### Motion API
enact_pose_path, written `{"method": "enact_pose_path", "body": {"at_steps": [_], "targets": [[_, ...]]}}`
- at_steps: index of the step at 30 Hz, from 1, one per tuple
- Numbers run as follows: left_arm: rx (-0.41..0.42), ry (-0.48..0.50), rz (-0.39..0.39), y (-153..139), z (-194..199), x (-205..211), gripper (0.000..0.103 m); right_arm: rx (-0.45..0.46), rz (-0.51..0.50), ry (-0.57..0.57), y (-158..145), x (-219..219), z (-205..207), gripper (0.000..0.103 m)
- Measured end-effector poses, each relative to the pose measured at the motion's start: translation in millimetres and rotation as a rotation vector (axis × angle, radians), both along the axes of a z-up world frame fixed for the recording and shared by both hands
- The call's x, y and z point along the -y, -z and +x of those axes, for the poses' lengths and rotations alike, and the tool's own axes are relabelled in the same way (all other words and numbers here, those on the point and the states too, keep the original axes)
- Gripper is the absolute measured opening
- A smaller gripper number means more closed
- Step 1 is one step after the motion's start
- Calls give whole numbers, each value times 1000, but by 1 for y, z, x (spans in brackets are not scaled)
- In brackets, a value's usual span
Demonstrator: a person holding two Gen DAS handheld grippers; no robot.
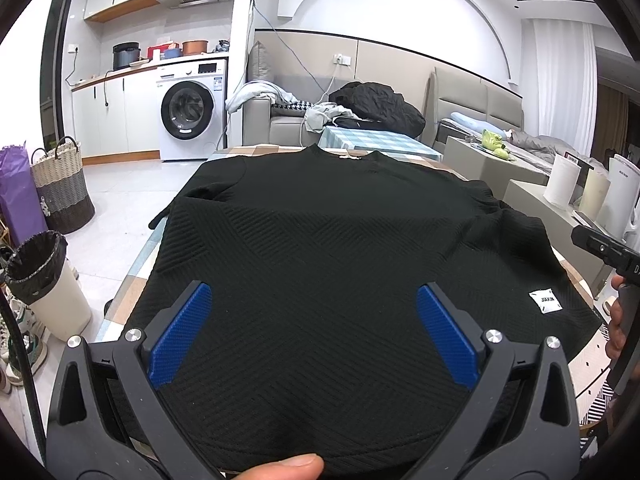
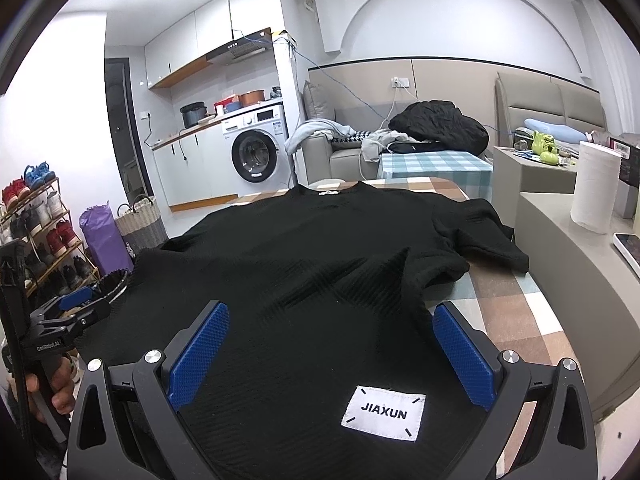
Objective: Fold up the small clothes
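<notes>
Black shirt (image 1: 320,240) flat on checkered surface (image 2: 520,320). Left tool (image 1: 314,316) and right tool (image 2: 330,344) both wide open above hem, gripping nothing.

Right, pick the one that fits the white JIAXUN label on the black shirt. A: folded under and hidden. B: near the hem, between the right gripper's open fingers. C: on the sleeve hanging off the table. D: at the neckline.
B: the white label sits near the hem of the black shirt, framed by the right gripper, whose fingers stand wide apart.
</notes>
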State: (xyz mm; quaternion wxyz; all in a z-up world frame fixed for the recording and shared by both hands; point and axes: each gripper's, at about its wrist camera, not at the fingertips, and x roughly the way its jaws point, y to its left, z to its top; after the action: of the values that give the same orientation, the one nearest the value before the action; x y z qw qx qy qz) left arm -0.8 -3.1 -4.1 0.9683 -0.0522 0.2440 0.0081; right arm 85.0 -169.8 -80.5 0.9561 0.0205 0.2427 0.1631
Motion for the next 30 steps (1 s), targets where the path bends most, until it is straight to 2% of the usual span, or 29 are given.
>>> {"method": "enact_pose_path", "body": {"at_steps": [7,13,22,30], "targets": [[-4,-14,20,-7,6,-6,102,-21,6,13,-5,0,8,103],[-36,-24,29,-13,23,-19,102,-86,-29,25,-4,-7,28,103],[-122,-45,18,-9,73,-33,102,-138,-45,52,-4,-16,66,103],[-209,-42,8,-1,119,-36,102,-153,-3,73,-19,-16,97,103]]}}
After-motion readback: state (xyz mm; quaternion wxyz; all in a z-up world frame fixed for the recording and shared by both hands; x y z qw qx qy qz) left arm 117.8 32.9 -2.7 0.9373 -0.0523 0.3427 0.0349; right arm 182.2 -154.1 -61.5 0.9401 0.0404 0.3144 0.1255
